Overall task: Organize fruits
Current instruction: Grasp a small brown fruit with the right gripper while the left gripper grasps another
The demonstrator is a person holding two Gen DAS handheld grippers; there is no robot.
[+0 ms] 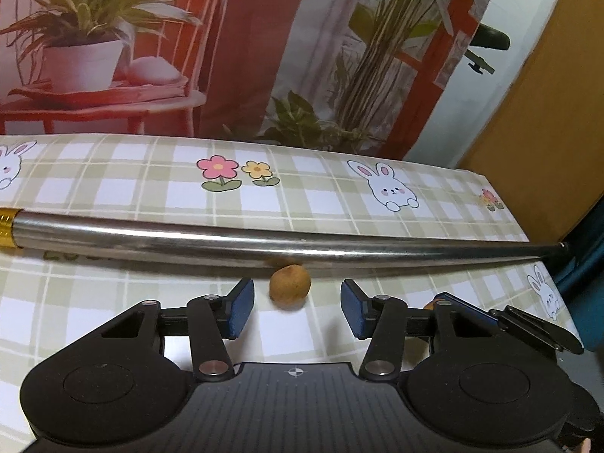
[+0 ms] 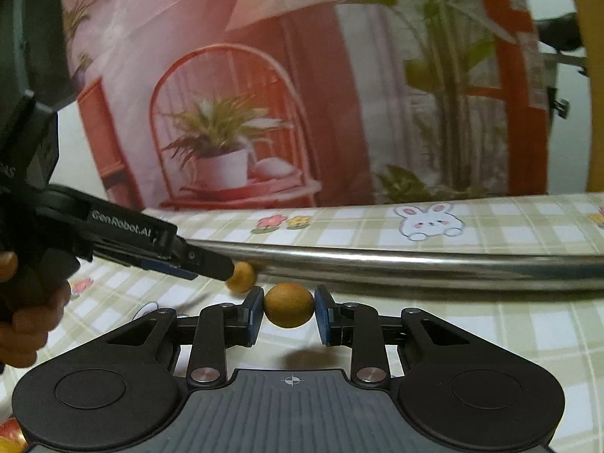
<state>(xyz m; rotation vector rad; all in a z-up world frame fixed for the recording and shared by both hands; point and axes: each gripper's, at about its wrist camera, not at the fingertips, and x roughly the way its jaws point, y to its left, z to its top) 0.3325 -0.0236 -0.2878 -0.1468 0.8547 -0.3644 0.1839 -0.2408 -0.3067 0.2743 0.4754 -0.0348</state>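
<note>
Right wrist view shows the right gripper (image 2: 289, 310) pinching a small round brown fruit (image 2: 289, 305) between its blue pads, lifted clear of the checked tablecloth (image 2: 490, 339), with a shadow beneath it. The hold is on the widest part of a smooth ball, so a slight slackening or a jolt could squirt it out and send it rolling along the cloth.

Left wrist view shows the left gripper (image 1: 298, 309) with jaws spread and a second fruit (image 1: 290, 286) lying on the cloth between the fingertips, untouched by either pad, just in front of the steel pipe (image 1: 302, 243). If the jaws close off-centre, one pad would likely nudge it first and roll it away under the pipe or sideways. The tips could also knock the pipe, which looks free to shift.

From the right wrist, the left fingers sit very near the held fruit; the two tools might collide. That picture is blurred there, so I cannot tell how much gap remains.
</note>
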